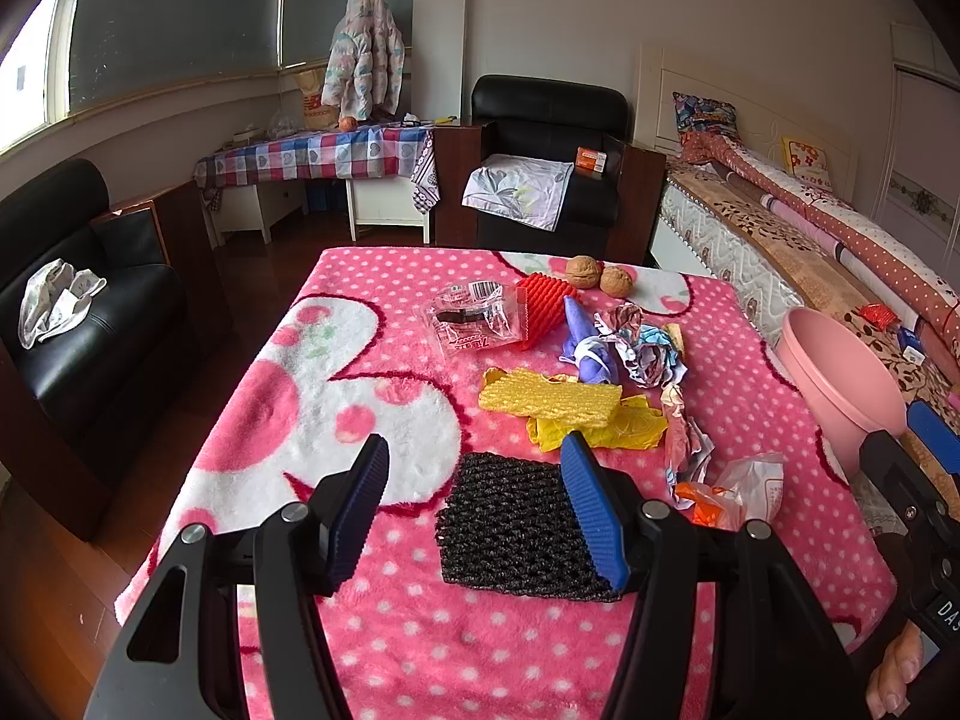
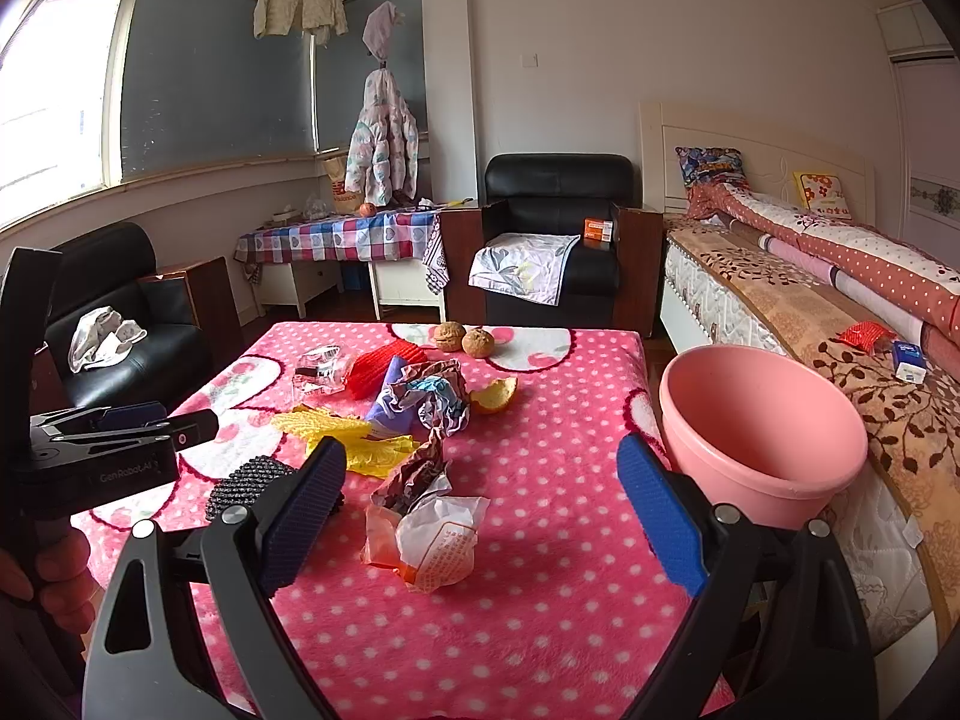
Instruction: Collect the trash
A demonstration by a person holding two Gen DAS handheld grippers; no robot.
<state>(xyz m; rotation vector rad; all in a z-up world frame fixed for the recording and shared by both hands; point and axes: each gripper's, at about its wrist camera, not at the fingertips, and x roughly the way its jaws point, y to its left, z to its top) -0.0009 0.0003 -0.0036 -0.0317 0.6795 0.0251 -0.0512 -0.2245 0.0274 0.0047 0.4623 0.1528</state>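
Trash lies on a table under a pink dotted blanket [image 1: 390, 630]. A black foam net [image 1: 516, 528] is nearest, just ahead of my left gripper [image 1: 474, 447], which is open above it with the net's right edge by the right finger. Beyond lie a yellow foam net [image 1: 549, 399], a red foam net [image 1: 543, 306], a clear wrapper [image 1: 474, 318], crumpled papers [image 1: 645, 348] and two walnuts [image 1: 585, 272]. My right gripper [image 2: 480, 450] is open over a white and orange plastic bag [image 2: 438, 540]. A pink basin [image 2: 762, 432] stands at the right, empty as far as I see.
An orange peel [image 2: 495, 396] lies behind the papers. A bed [image 2: 810, 312] runs along the right, close to the basin. Black armchairs stand at the left [image 1: 90, 312] and at the back [image 1: 549, 138]. A checked-cloth table [image 1: 312, 156] sits under the window.
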